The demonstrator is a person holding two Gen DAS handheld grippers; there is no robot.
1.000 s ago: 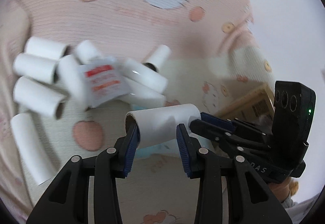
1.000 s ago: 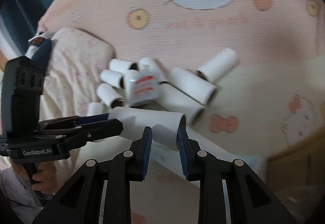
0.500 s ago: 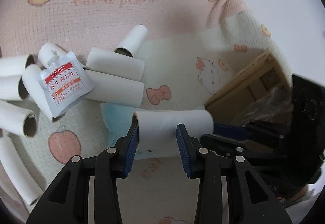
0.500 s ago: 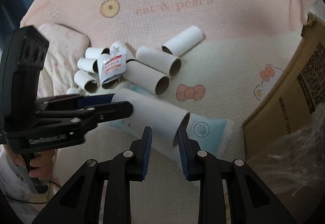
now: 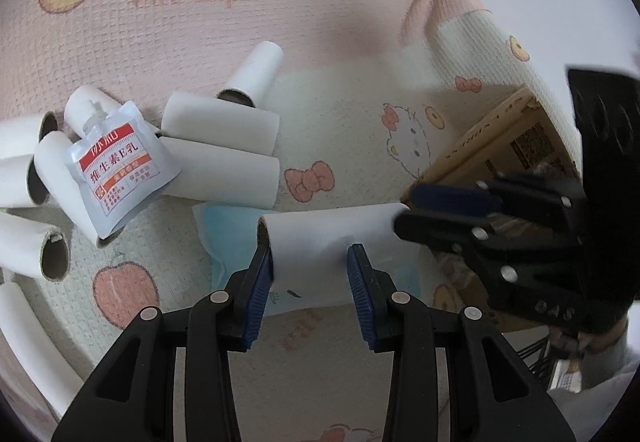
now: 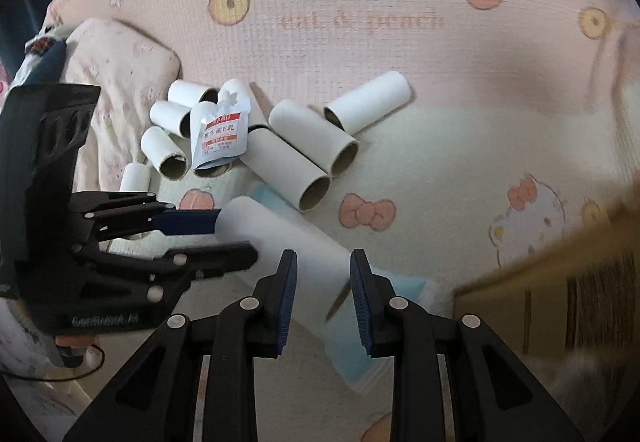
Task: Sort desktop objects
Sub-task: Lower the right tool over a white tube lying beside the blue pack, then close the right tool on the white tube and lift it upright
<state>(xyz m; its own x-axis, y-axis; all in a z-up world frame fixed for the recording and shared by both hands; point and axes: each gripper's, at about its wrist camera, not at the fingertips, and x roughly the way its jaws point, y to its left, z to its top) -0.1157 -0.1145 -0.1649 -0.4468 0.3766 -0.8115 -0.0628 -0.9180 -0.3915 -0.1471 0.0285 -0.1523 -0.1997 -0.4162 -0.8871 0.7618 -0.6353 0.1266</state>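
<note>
A white cardboard tube (image 5: 320,242) is held between both grippers above the blanket. My left gripper (image 5: 311,266) is shut on its left end. My right gripper (image 6: 323,278) is shut on its other end; the tube also shows in the right wrist view (image 6: 288,238). A pile of several white tubes (image 5: 224,145) lies on the blanket, with a white sachet with a red label (image 5: 116,169) on top. The pile (image 6: 304,157) and the sachet (image 6: 218,137) also show in the right wrist view. A light blue packet (image 5: 228,238) lies under the held tube.
A cardboard box (image 5: 500,145) stands at the right, seen blurred in the right wrist view (image 6: 560,290). The pink and cream Hello Kitty blanket (image 6: 360,41) covers the surface. A pillow (image 6: 116,81) lies at the left.
Both grippers have carried the tube to the right, away from the pile and closer to the cardboard box. Both keep their grip on it.
</note>
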